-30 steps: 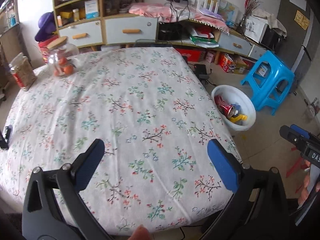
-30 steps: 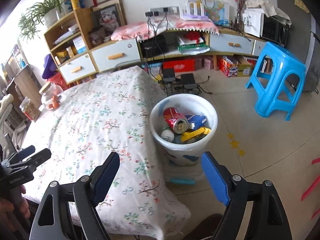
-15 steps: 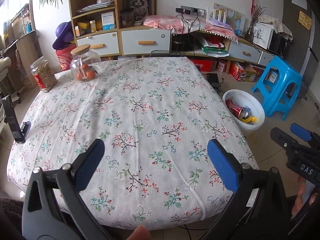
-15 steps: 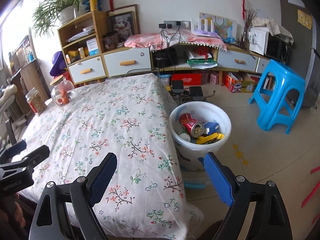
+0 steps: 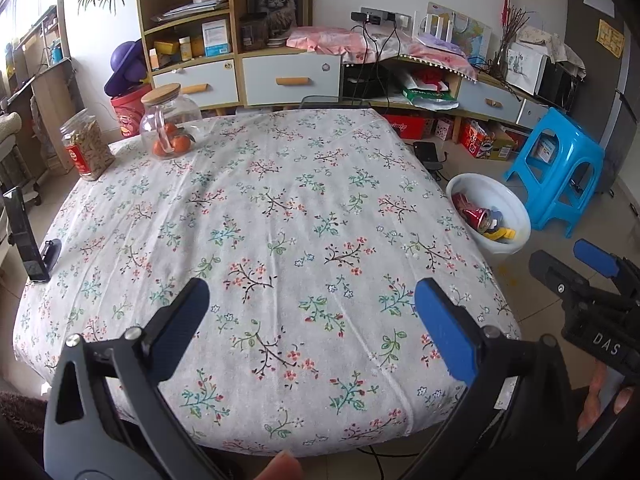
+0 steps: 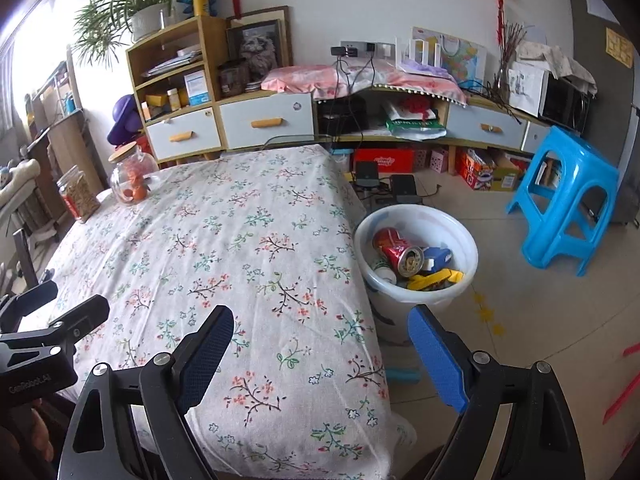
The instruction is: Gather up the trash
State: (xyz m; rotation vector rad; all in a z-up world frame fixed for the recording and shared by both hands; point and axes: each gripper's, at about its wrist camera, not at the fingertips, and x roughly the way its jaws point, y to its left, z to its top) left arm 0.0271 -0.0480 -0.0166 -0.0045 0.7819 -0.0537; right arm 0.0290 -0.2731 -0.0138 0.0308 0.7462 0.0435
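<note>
Both sets of jaws are spread wide with nothing between them. The left gripper (image 5: 312,304) hangs low in its frame over the near edge of the worktop (image 5: 280,216), which is draped in a white cloth printed with small floral sprigs. The right gripper (image 6: 320,332) hangs at the bottom centre of its frame, above the worktop's right edge; its blue pads are ribbed rubber on black plastic arms.

The trash sits in one round white plastic bin (image 6: 460,240) on the tiled floor, right of centre in the right wrist view, just beside the worktop. Inside lies one red drink can (image 6: 400,254) on its side, long axis running toward the lower right, its open silver end facing the camera. Beside it are a blue wrapper (image 6: 438,258) and a yellow wrapper (image 6: 434,278).

At the upper left of the worktop stand two jars: a glass jar (image 5: 170,124) with a wooden lid holding oranges, and a clear jar (image 5: 86,150) with a red label. One blue plastic stool (image 6: 564,196) stands at the right.
</note>
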